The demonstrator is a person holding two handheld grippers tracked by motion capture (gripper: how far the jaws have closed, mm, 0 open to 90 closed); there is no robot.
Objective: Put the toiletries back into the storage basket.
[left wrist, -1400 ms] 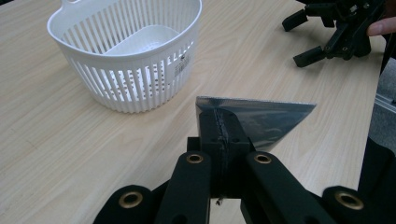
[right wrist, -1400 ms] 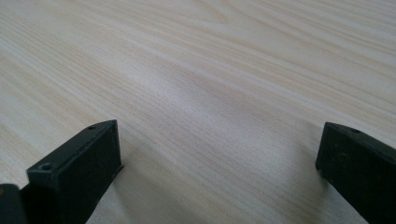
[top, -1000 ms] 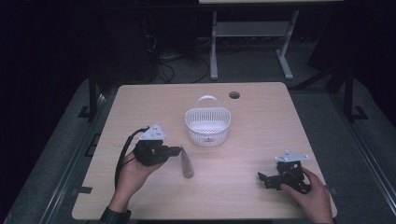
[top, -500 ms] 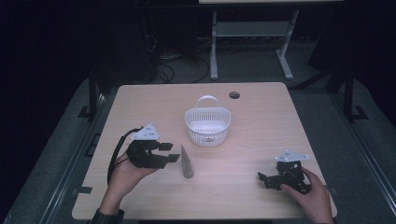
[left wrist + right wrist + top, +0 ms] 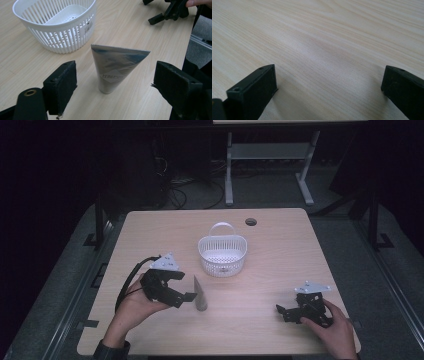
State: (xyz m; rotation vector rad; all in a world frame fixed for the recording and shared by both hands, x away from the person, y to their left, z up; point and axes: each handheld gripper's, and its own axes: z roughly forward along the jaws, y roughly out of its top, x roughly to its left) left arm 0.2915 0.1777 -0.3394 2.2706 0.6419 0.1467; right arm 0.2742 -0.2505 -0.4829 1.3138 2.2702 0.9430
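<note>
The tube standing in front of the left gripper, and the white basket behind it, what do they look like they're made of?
The tube looks like soft laminate or plastic with a dull metallic silver finish: it has a flat crimped top edge and a muted sheen. Foil or plain plastic is hard to tell apart here. The basket looks like moulded rigid plastic, glossy white, with thin slotted walls and a perforated bottom.

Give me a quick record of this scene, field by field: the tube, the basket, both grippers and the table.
tube: silver, standing on its cap, crimped end up, free between the left jaws
basket: white, slotted, handle up, behind the tube
left gripper: open, jaws either side of the tube, not touching
right gripper: open, low over bare wood, apart from the tube
table: light wood
</note>
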